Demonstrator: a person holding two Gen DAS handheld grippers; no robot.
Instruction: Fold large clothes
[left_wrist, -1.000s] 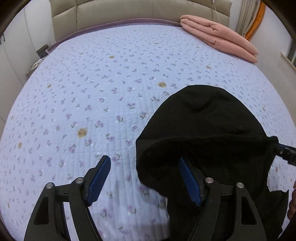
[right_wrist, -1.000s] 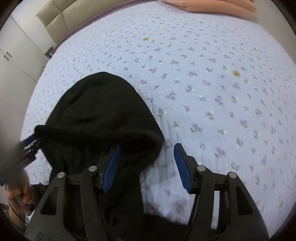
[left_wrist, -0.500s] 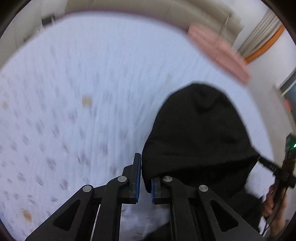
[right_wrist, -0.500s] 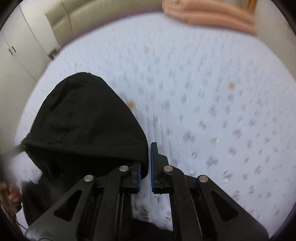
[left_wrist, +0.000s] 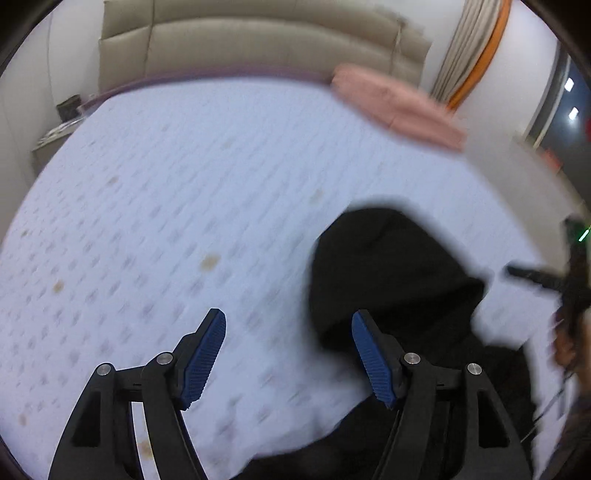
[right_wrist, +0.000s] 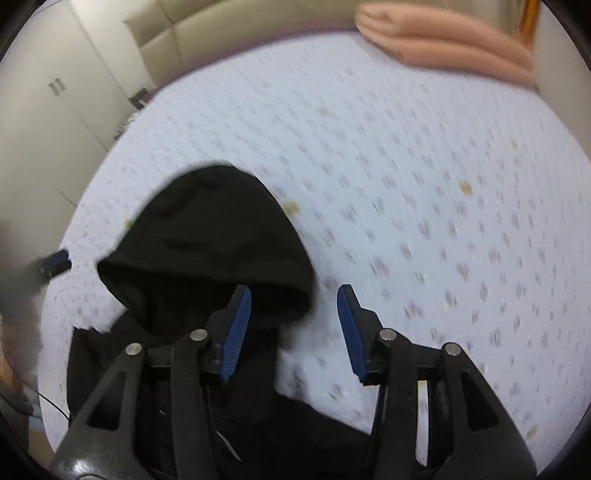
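Black hooded garment (left_wrist: 388, 266) lay unfolded just ahead; folding hardly begun. Left gripper (left_wrist: 288, 354) and right gripper (right_wrist: 293, 332) had just reopened, both empty.

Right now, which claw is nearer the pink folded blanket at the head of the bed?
Cannot tell: both hover open over the black hoodie at the near edge, far from the pink blanket. Left claw beside the hood's left, right claw at its right.

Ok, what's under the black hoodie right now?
The black hoodie lies hood-first on the floral bedspread, which shows all round it. Whatever lies directly beneath the fabric is covered, so I cannot tell.
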